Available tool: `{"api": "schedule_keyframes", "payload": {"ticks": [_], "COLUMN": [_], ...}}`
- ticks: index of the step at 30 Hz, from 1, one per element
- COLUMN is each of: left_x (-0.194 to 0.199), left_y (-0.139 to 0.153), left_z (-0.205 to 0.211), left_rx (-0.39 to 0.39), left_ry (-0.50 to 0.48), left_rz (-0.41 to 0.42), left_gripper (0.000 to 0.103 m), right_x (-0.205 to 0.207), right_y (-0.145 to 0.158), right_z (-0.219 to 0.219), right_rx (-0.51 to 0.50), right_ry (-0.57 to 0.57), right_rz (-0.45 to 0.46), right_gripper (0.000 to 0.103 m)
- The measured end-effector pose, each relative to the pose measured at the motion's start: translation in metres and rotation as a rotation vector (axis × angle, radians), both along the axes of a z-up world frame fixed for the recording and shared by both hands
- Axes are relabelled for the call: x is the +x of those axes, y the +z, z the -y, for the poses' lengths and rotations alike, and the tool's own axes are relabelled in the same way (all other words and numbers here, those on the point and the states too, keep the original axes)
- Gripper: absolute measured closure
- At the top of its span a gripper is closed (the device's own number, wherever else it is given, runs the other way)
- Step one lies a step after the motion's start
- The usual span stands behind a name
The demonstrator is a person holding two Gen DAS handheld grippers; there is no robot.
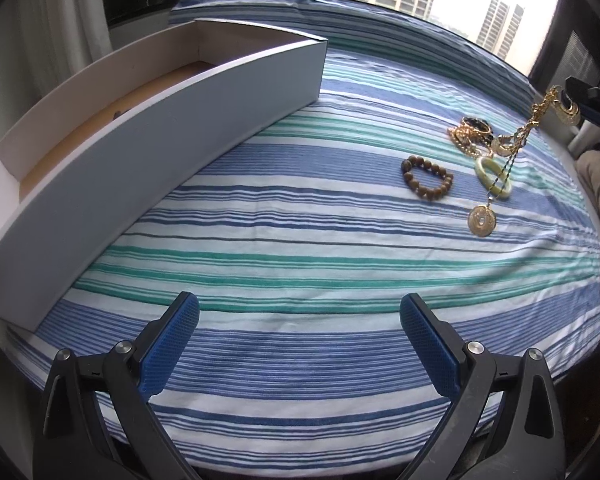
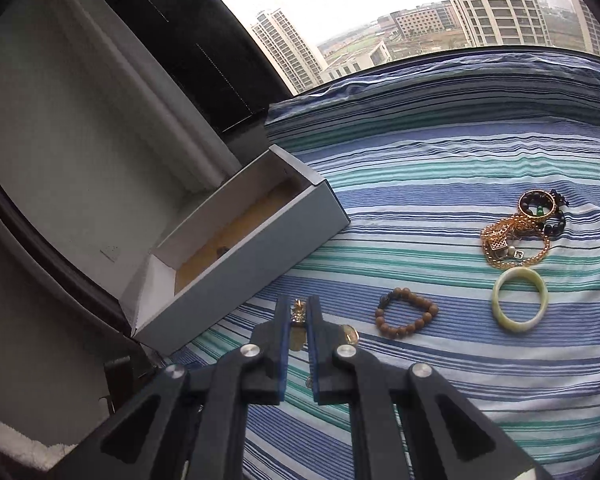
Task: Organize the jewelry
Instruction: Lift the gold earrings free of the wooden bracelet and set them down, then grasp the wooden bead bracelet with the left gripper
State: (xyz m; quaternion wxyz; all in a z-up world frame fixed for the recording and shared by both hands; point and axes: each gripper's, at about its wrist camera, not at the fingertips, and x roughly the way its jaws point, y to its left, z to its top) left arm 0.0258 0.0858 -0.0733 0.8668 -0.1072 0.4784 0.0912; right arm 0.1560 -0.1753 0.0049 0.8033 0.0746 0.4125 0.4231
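Lifting: the right gripper [image 2: 300, 316], its jaws pinched nearly together on a gold necklace [image 1: 536, 120], carries the chain clear of the bedspread so it can hang free instead of dragging through the other pieces.
Hold point: the pads clamp a small ornate gold link near the chain's upper end; the rest of the chain falls away below, which in my judgement keeps it from knotting.
Pendant: a round gold coin pendant [image 1: 482, 221] dangles at the chain's low end, in front of the bangle in the left wrist view; whether it touches the cloth I cannot tell.
Left gripper [image 1: 300, 344]: jaws spread wide, nothing between them, poised low over the striped bedspread [image 1: 300, 240] near the box, probably waiting to steady it or take a next piece.
Destination: a long white cardboard box [image 1: 220, 120], lid off, brown floor showing, lies at the left edge of the bed, well apart from the jewelry.
Remaining pieces: a wooden bead bracelet [image 2: 406, 314] lies alone; a pale green jade bangle [image 2: 520, 300] lies just beside a tangled heap of gold chains [image 2: 514, 242] and a dark bead bracelet [image 2: 540, 206].
Stage: early, by my reading; only a small dark object shows inside the box.
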Motion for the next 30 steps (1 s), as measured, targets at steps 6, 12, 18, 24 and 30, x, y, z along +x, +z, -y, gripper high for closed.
{"api": "schedule_keyframes", "payload": {"ticks": [6, 12, 18, 24, 30], "left_x": [0.001, 0.005, 0.028, 0.095, 0.170], "left_y": [-0.002, -0.004, -0.003, 0.005, -0.023], "left_z": [0.005, 0.015, 0.019, 0.040, 0.066], "left_rx": [0.007, 0.031, 0.052, -0.017, 0.027], "left_ry": [-0.017, -0.046, -0.090, -0.195, -0.248], "left_rz": [-0.011, -0.026, -0.034, -0.011, -0.041], "left_gripper": [0.002, 0.002, 0.002, 0.003, 0.023], "right_x": [-0.014, -0.004, -0.009, -0.038, -0.062], "right_y": [-0.042, -0.118, -0.122, -0.111, -0.118], "right_z": [0.024, 0.058, 0.097, 0.108, 0.111], "right_rx": [-0.093, -0.100, -0.049, -0.102, -0.077], "right_ry": [-0.036, -0.134, -0.245, -0.285, -0.301], "right_rz": [-0.050, -0.218, -0.236, -0.142, -0.148], "right_gripper": [0.095, 0.089, 0.060, 0.060, 0.060]}}
